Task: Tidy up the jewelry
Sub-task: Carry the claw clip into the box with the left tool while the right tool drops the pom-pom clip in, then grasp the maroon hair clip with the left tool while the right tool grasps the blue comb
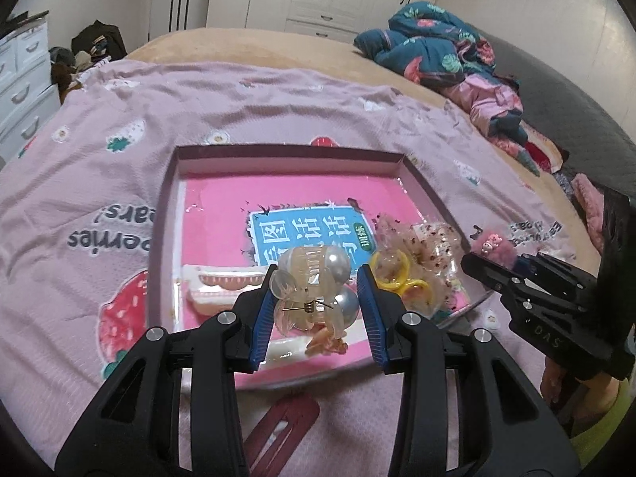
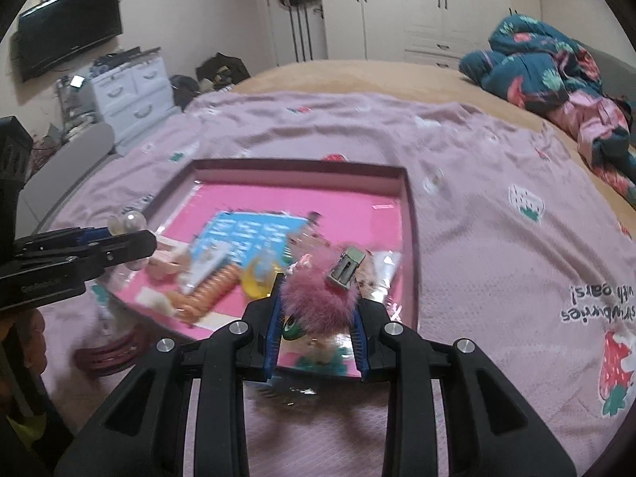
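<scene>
My left gripper (image 1: 316, 306) is shut on a clear hair claw clip with pearl balls (image 1: 314, 282), held above the near part of the shallow box (image 1: 286, 150). It also shows in the right wrist view (image 2: 127, 238) at the left. My right gripper (image 2: 318, 318) is shut on a fluffy pink pompom hair clip (image 2: 318, 298) with a metal clasp, over the box's near right corner. In the left wrist view the right gripper (image 1: 477, 262) shows at the right with the pompom clip (image 1: 495, 244). The box (image 2: 302, 165) holds a pink book, an orange spiral tie (image 2: 206, 290) and a yellow ring (image 1: 397, 274).
The box lies on a pink strawberry-print blanket (image 1: 99, 183) on a bed. A dark red snap clip (image 1: 286, 425) lies on the blanket just before the box. Bundled clothes (image 1: 449, 51) lie at the far right. White drawers (image 2: 131, 95) stand left of the bed.
</scene>
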`<state>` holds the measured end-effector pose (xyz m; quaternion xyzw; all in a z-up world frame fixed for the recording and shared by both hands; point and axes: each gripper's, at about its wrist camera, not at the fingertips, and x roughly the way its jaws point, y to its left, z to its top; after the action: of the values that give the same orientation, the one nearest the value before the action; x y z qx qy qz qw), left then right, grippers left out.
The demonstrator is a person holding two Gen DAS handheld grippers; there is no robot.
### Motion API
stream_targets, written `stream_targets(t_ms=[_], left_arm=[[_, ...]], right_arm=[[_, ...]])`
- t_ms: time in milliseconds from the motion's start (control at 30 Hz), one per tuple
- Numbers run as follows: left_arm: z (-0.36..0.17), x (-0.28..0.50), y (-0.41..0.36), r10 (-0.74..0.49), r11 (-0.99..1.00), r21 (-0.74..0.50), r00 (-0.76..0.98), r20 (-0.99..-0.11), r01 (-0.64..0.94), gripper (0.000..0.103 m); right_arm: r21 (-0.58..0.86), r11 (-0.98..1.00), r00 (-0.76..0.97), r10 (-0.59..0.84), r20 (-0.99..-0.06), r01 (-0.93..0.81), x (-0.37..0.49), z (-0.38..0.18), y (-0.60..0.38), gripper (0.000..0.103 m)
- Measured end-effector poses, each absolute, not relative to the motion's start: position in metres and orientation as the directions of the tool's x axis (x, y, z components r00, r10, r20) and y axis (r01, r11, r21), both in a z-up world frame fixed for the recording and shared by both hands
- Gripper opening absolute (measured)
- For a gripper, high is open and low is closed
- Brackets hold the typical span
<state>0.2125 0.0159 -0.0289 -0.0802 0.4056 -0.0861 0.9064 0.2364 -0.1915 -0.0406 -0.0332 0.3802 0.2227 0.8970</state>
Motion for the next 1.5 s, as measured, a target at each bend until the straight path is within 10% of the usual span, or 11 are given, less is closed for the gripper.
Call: stream_targets(t_ms=[700, 1500], left_arm=[[-0.023, 0.181, 0.033, -0.199, 0.977, -0.198, 0.677, -0.709, 0.08, 0.057], [-0.069, 0.116, 0.04, -0.187, 0.982, -0.134, 0.57, -0.8, 0.134, 0.065]], right_arm=[[0.126, 0.905, 0.639, 0.38, -0.669, -0.406, 0.208, -0.035, -0.197, 0.071], [0.202, 0.899, 0.526, 0.397, -0.752, -0.389, 0.186, -0.079, -0.191, 0.071]])
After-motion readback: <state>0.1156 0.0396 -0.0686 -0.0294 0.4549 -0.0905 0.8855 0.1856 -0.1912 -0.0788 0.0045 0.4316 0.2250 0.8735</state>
